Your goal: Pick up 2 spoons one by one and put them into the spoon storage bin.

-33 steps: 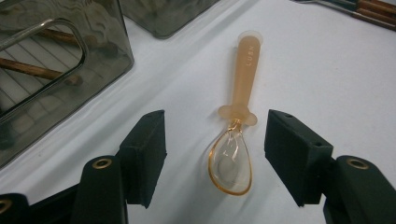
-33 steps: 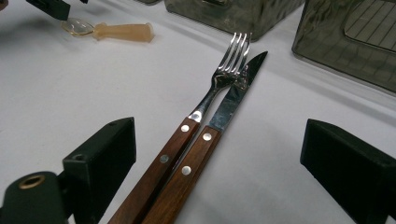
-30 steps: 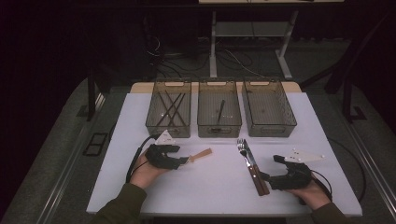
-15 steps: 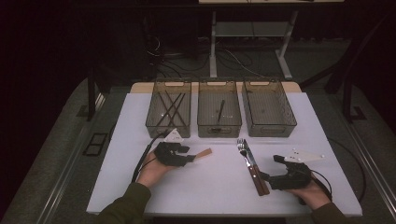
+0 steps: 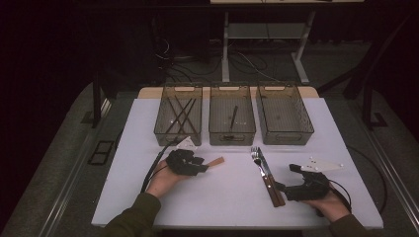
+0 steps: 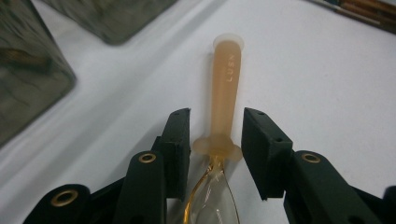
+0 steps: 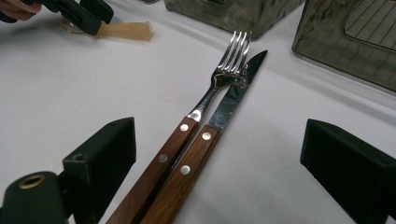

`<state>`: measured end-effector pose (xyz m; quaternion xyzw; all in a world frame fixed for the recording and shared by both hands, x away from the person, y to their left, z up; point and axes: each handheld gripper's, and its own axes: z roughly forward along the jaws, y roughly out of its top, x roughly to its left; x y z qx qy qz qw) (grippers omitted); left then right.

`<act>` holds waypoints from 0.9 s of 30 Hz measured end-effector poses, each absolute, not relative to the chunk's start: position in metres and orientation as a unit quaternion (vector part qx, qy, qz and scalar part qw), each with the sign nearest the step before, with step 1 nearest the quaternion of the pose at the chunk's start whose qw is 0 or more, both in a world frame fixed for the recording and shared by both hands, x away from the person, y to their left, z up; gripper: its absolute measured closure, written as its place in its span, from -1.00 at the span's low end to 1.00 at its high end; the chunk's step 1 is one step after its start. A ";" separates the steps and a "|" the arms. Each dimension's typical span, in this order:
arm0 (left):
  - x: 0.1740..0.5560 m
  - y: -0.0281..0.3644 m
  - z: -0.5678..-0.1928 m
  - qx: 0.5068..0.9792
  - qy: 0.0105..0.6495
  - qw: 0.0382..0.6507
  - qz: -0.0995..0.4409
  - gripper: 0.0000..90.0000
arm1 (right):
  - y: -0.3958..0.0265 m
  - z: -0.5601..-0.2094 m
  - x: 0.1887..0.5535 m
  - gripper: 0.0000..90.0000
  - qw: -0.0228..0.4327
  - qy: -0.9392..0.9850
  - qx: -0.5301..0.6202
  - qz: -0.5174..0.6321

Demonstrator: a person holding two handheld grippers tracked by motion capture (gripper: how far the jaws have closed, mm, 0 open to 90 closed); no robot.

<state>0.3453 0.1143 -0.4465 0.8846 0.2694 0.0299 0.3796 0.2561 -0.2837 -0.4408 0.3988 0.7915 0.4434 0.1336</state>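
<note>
A utensil with a tan handle [image 6: 226, 79] lies on the white table, its clear rounded end toward me. My left gripper [image 6: 217, 121] straddles the handle at its collar; the jaws have just been closing, and the pads [image 6: 180, 140] stand close on either side with slim gaps. From above, the left gripper [image 5: 202, 165] sits left of centre with the tan handle [image 5: 216, 161] poking out to the right. My right gripper [image 7: 217, 154] stands wide open over the wooden handles of a fork [image 7: 224, 70] and a knife [image 7: 233, 98], which lie side by side, untouched.
Three dark see-through bins stand in a row at the back: the left bin [image 5: 179, 131] holds several thin dark sticks, the middle bin [image 5: 232, 133] one dark utensil, and the right bin [image 5: 284, 131] looks empty. The table's front edge is just behind both hands.
My left hand has edged right and down onto the tan-handled utensil, and its jaws have narrowed around the handle. The right hand, fork and knife have stayed put.
</note>
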 end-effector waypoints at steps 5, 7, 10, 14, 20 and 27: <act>0.345 0.113 -0.447 0.888 0.267 0.374 0.034 0.45 | -0.284 -0.441 0.256 -0.78 0.134 0.791 0.400 0.443; 0.342 0.111 -0.446 0.891 0.263 0.369 0.041 0.47 | -0.284 -0.441 0.256 -0.78 0.134 0.792 0.399 0.442; 0.340 0.108 -0.444 0.900 0.246 0.354 0.058 0.50 | -0.284 -0.441 0.256 -0.78 0.134 0.793 0.397 0.443; 0.337 0.105 -0.443 0.903 0.245 0.348 0.059 0.57 | -0.284 -0.441 0.256 -0.78 0.134 0.792 0.398 0.443; 0.333 0.102 -0.440 0.908 0.233 0.343 0.060 0.70 | -0.284 -0.441 0.256 -0.77 0.133 0.792 0.398 0.443; 0.332 0.101 -0.439 0.911 0.227 0.338 0.070 0.71 | -0.284 -0.440 0.256 -0.77 0.133 0.791 0.399 0.444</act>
